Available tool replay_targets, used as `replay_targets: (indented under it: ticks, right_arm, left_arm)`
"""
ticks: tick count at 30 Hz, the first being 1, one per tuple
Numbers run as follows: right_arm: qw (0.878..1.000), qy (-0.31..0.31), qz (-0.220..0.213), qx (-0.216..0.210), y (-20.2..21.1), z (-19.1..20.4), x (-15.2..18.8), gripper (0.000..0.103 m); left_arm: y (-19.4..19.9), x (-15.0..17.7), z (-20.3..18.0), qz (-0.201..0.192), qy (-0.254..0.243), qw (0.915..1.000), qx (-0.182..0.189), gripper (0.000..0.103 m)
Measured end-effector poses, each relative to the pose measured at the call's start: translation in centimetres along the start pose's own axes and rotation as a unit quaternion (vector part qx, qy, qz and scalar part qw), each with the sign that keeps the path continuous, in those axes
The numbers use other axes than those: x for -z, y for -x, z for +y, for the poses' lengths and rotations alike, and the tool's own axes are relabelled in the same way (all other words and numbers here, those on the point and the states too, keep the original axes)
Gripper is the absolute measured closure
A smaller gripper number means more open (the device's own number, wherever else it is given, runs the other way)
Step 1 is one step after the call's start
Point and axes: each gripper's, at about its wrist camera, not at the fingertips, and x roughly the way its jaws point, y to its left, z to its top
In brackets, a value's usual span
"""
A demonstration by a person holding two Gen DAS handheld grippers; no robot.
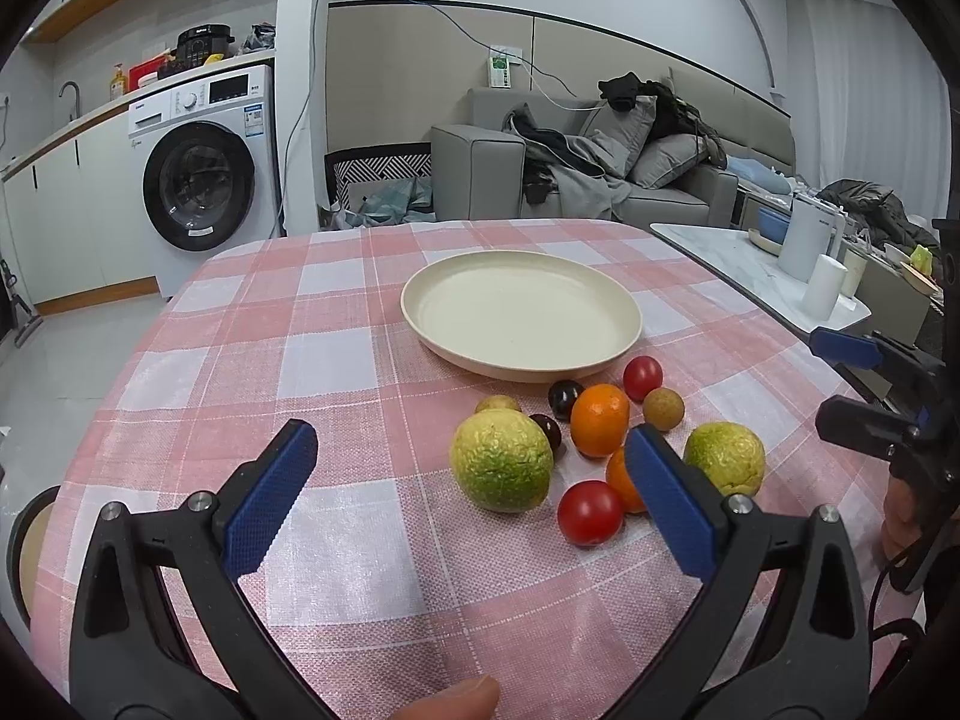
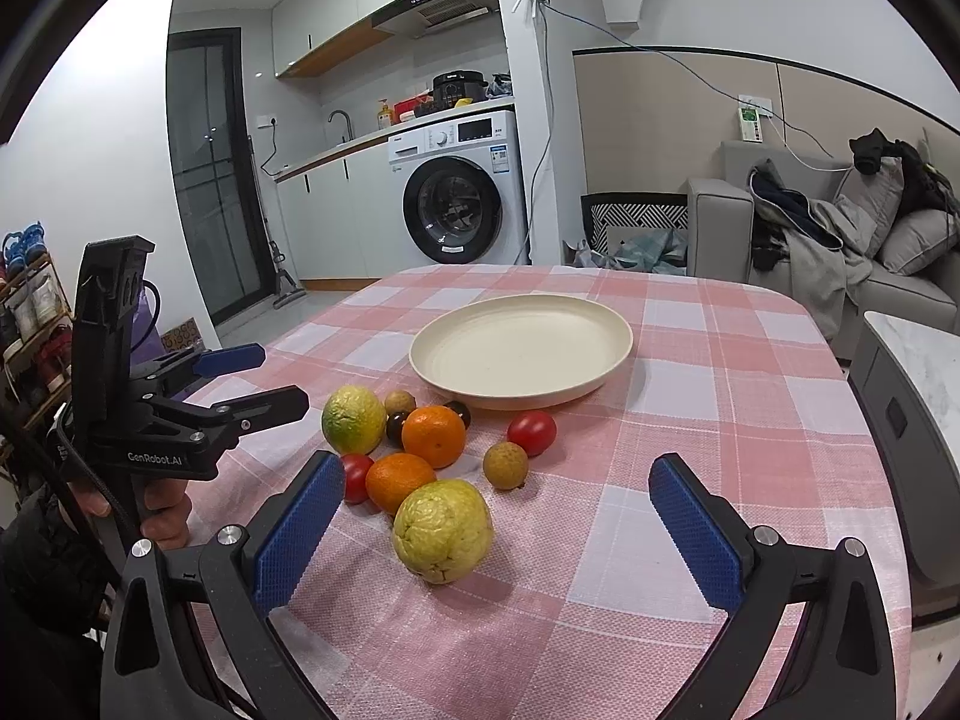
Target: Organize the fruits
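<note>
While nothing is gripped yet, I hold my left gripper (image 1: 471,483) with jaws spread wide, a green guava (image 1: 501,459) just ahead between its fingers. Ahead of my right gripper (image 2: 498,516), equally wide and empty, sits a yellower guava (image 2: 443,531). Beyond the fruit cluster waits the bare cream plate (image 2: 521,351). I judge this the first pick; next I must advance and close on one guava.
</note>
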Motion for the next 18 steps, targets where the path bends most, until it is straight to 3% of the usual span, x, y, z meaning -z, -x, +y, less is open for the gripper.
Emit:
replay_targets:
  ticks: [18]
  right_arm:
    - [1.0, -0.002, 0.009, -0.003, -0.41, -0.04, 0.0, 0.0]
  left_arm:
    - [0.12, 0.01, 0.27, 0.001, 0.0, 1.0, -0.002, 0.001]
